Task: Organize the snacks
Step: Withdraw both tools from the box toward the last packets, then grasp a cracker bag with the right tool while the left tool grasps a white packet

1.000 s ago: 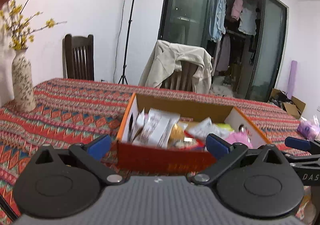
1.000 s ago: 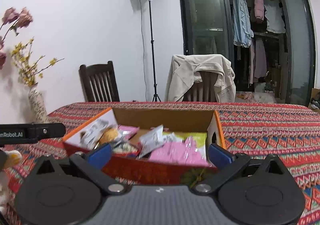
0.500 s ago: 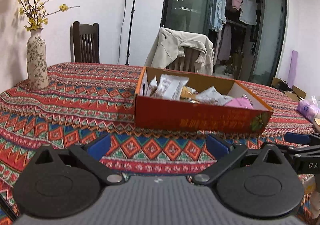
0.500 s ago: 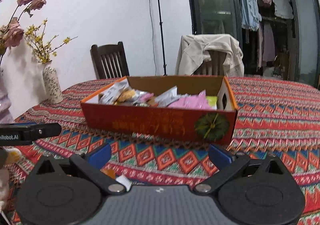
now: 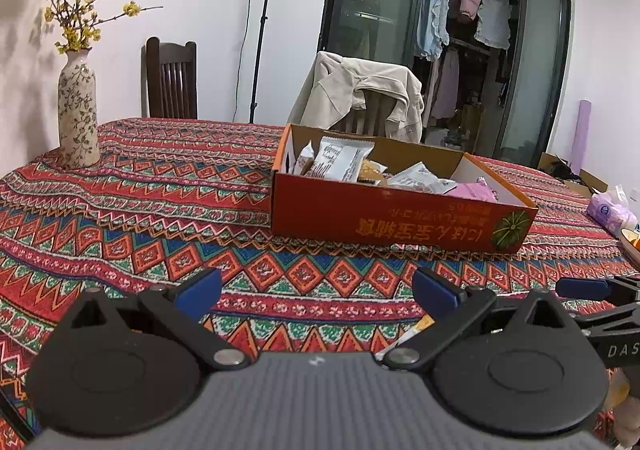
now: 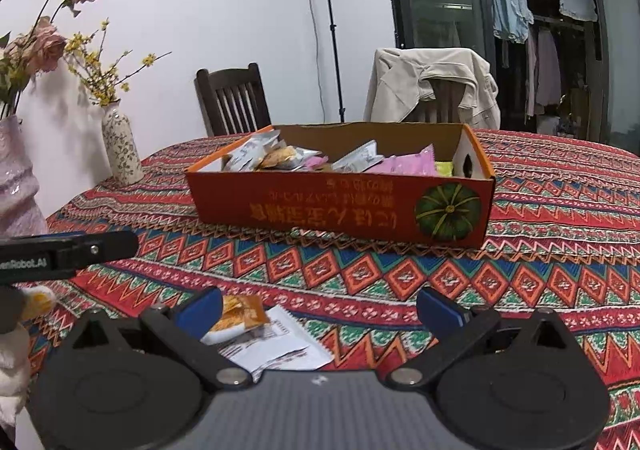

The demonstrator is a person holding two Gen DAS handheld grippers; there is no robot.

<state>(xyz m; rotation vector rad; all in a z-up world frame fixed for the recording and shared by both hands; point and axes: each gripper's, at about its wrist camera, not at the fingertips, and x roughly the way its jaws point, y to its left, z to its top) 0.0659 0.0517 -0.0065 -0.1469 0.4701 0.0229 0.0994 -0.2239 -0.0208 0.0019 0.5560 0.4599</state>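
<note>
Both the left gripper (image 5: 316, 288) and right gripper (image 6: 318, 306) are held wide open, empty. The snack packet (image 6: 264, 334) lies lower left, by the right gripper; a flat wrapper may be missed. The box (image 6: 340, 205) sits centre frame.

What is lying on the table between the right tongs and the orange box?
In the right wrist view, only bare patterned tablecloth lies between the right tongs and the orange box; an orange-and-white snack packet lies nearer, under the tongs.

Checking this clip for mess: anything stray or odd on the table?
Yes. One orange-and-white snack packet lies loose on the tablecloth, outside the orange box that holds the other snacks, just ahead of the open right gripper. The box's printing faces the cameras upside down.
</note>
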